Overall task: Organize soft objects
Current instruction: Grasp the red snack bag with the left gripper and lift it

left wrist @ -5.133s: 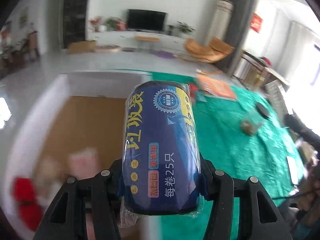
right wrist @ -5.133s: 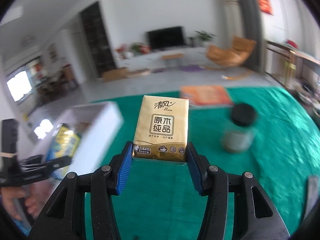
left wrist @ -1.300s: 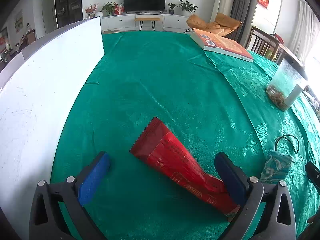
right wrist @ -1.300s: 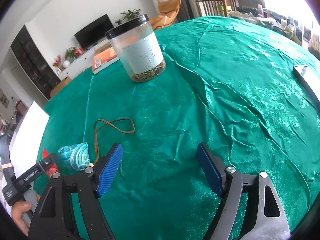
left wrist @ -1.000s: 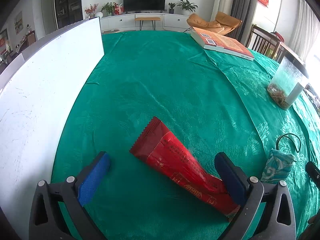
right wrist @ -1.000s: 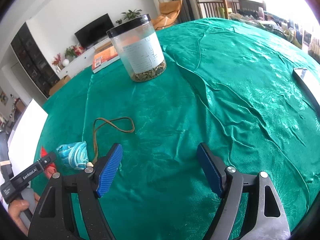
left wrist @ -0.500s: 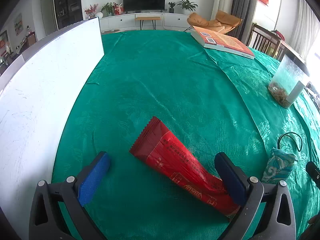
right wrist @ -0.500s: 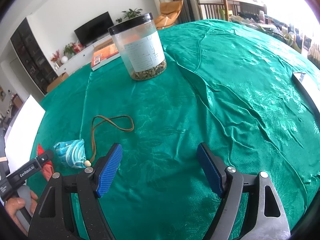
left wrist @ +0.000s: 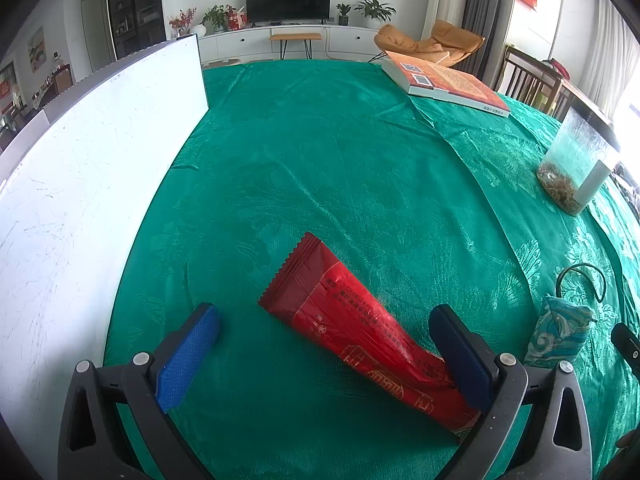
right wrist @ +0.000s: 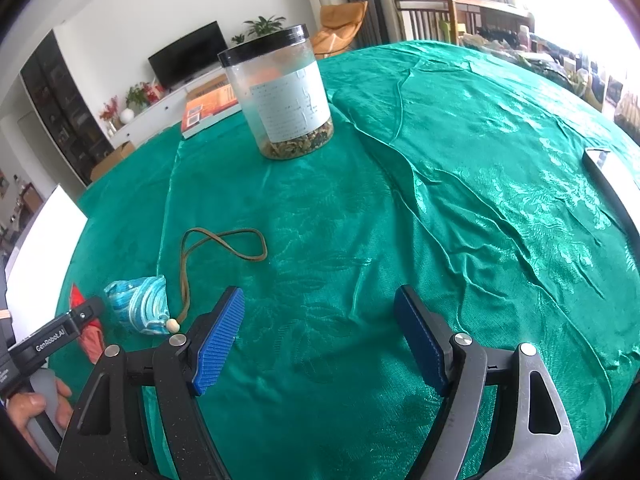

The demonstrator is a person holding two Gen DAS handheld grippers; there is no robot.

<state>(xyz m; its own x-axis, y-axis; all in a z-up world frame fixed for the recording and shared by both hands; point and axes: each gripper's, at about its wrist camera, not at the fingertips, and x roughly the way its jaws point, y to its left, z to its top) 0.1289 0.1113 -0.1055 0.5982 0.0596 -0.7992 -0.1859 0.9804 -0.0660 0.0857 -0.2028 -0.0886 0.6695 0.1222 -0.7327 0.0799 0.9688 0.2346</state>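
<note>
A red snack packet (left wrist: 360, 336) lies flat on the green tablecloth, slanting from upper left to lower right. My left gripper (left wrist: 324, 320) stands open around it; its near end runs under the right finger (left wrist: 460, 356), the pads not pressing. A small blue patterned pouch (left wrist: 560, 332) with a brown cord loop lies to the right. In the right wrist view the same pouch (right wrist: 140, 308) sits left of my right gripper (right wrist: 320, 308), which is open over bare cloth with nothing between its fingers.
A white box wall (left wrist: 100, 168) stands along the left. A clear jar (right wrist: 280, 100) with a black lid and an orange book (left wrist: 444, 80) sit farther back. A flat dark-edged object (right wrist: 612, 180) lies at the right. A hand (right wrist: 36, 404) holds the left gripper.
Five seconds ago each gripper held a package, a blue roll and a tissue pack; both are now open. Over the last second nothing has visibly moved.
</note>
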